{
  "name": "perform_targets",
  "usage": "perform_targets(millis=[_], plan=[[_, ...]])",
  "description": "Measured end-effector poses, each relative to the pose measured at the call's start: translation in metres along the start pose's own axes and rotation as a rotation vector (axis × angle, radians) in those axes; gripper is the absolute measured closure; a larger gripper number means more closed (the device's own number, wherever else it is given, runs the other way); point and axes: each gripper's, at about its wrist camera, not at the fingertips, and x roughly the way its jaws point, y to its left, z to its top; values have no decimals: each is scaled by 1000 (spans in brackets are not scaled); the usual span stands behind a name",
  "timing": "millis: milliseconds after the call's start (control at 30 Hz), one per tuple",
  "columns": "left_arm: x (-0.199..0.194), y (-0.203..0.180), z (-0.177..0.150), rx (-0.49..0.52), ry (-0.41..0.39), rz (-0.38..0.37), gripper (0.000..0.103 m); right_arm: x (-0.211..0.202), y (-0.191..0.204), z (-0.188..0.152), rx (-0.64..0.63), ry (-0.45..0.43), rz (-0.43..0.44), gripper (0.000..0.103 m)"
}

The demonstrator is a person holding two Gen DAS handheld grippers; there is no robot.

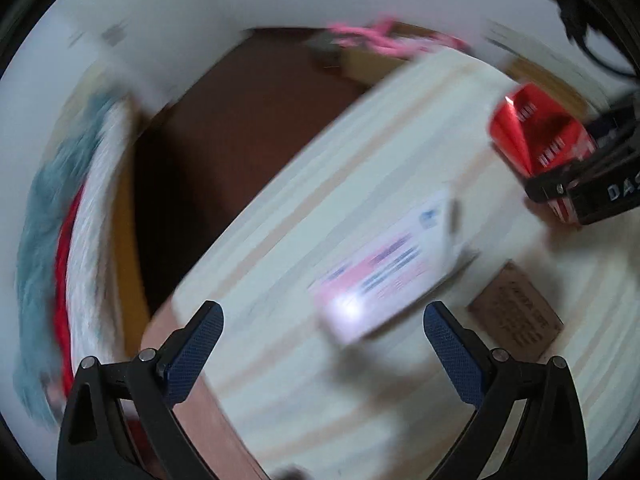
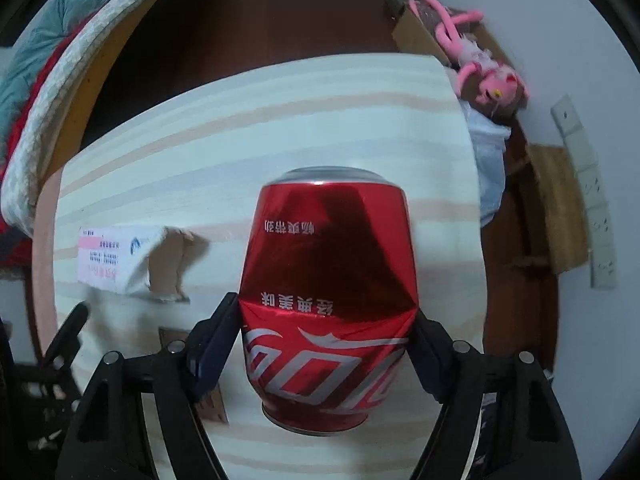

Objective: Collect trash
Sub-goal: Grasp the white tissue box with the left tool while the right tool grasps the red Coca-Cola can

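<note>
My right gripper is shut on a dented red cola can, held upside down over the striped table. The can also shows in the left wrist view, at the upper right, with the right gripper's fingers on it. My left gripper is open and empty above the table, with a torn white and pink paper box just ahead between its fingers. The box also shows in the right wrist view, left of the can. A small brown card piece lies right of the box.
The left wrist view is blurred by motion. A bed with a teal blanket stands left of the table. A cardboard box with a pink plush toy sits beyond the table's far right corner. A white plastic bag hangs at the table's right edge. Dark floor lies beyond.
</note>
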Motion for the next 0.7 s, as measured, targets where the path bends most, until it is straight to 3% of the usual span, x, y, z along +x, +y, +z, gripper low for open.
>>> perform_targets(millis=[67, 167, 200, 233, 300, 567, 700], plan=[[13, -12, 10, 115, 36, -36, 1, -1, -9, -7, 12, 14, 10, 24], [27, -24, 18, 207, 66, -81, 3, 0, -21, -10, 25, 45, 38, 24], [30, -26, 19, 220, 63, -94, 21, 0, -23, -10, 28, 49, 49, 24], [33, -26, 20, 211, 70, -112, 34, 0, -24, -9, 30, 52, 54, 23], [30, -24, 21, 170, 60, -133, 40, 0, -24, -10, 28, 62, 52, 22], [26, -22, 13, 40, 52, -124, 45, 13, -3, -4, -17, 79, -15, 21], [23, -20, 7, -13, 58, -115, 51, 13, 6, -2, -45, 45, -65, 27]])
